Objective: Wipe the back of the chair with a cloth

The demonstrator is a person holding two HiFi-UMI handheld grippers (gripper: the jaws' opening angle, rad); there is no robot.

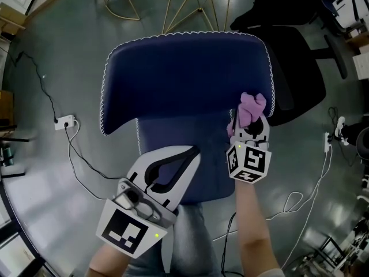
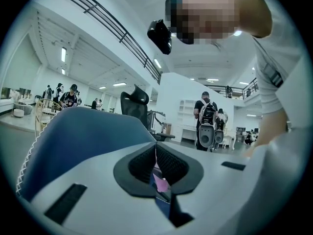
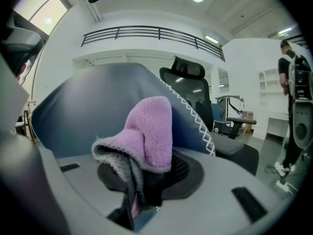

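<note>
A navy chair (image 1: 184,74) with white stitched edging fills the middle of the head view, its back seen from above. My right gripper (image 1: 249,120) is shut on a folded pink cloth (image 1: 252,107), which lies against the right part of the chair back. In the right gripper view the cloth (image 3: 151,131) bulges out of the jaws in front of the blue back (image 3: 93,111). My left gripper (image 1: 194,150) hovers lower left, over the seat's front; its pads meet with nothing held. Its own view shows the chair back (image 2: 83,136) to the left.
A black office chair (image 1: 294,62) stands close behind on the right. Gold wire legs (image 1: 190,4) rise at the far side. A power strip (image 1: 64,122) and cables lie on the grey floor at left, and more cable (image 1: 300,212) at right. People (image 2: 208,124) stand far off.
</note>
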